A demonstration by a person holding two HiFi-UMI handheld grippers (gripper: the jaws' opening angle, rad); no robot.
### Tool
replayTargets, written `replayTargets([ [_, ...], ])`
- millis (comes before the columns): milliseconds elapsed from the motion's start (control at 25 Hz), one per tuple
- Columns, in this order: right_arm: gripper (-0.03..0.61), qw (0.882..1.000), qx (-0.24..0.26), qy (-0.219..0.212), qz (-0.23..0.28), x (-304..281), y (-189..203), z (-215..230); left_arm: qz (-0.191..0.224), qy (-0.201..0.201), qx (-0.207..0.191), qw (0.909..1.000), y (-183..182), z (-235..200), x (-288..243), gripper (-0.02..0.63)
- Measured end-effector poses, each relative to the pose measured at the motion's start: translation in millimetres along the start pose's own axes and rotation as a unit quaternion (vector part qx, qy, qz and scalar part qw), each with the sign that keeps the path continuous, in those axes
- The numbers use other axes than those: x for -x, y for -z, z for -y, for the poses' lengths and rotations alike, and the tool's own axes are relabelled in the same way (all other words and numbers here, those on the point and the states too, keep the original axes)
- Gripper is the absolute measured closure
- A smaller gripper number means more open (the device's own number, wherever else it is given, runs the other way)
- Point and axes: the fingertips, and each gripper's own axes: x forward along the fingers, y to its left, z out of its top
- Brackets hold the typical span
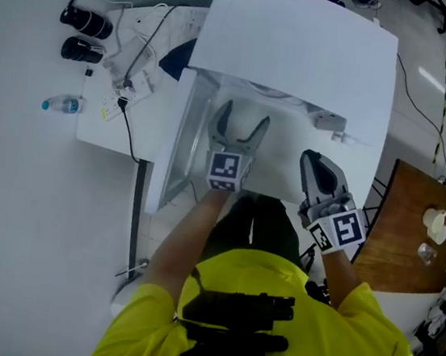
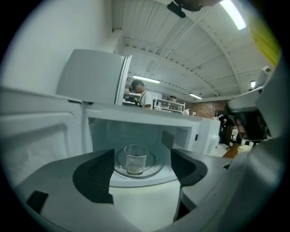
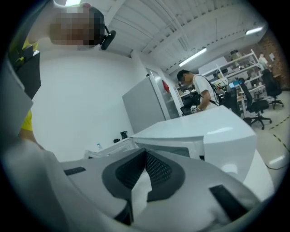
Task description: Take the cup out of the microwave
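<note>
Left gripper (image 1: pixel 243 125), jaws spread, faces the cup (image 2: pixel 135 159) inside the microwave (image 2: pixel 205 132); advance level, then close gently. Right gripper (image 3: pixel 144 156) is clenched, empty.

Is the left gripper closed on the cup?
No, the left gripper has its jaws apart before the microwave and the cup sits untouched on its turntable inside.

White table (image 1: pixel 156 115) on pale floor (image 1: pixel 13 227), wooden table (image 1: pixel 400 229) at right, plain white wall (image 3: pixel 77 104), grey cabinet (image 3: pixel 145 106) beside it, ribbed ceiling (image 2: pixel 181 50) with strip lights (image 2: pixel 234 13), shelves (image 3: pixel 229 77), office chair (image 3: pixel 254 106), brick wall (image 2: pixel 207 108) far back
</note>
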Motion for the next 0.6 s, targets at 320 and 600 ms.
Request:
replayTargets([
  [320, 0.572, 0.999, -0.024, -0.008, -0.025, -13, 44, 35, -0.030, -0.036, -0.004, 0.9989, 49, -25, -109, 0.164],
  [600, 0.572, 0.998, -0.028, -0.020, -0.048, 2, 56, 34, -0.039, -0.054, -0.026, 0.9974, 48, -30, -147, 0.262],
])
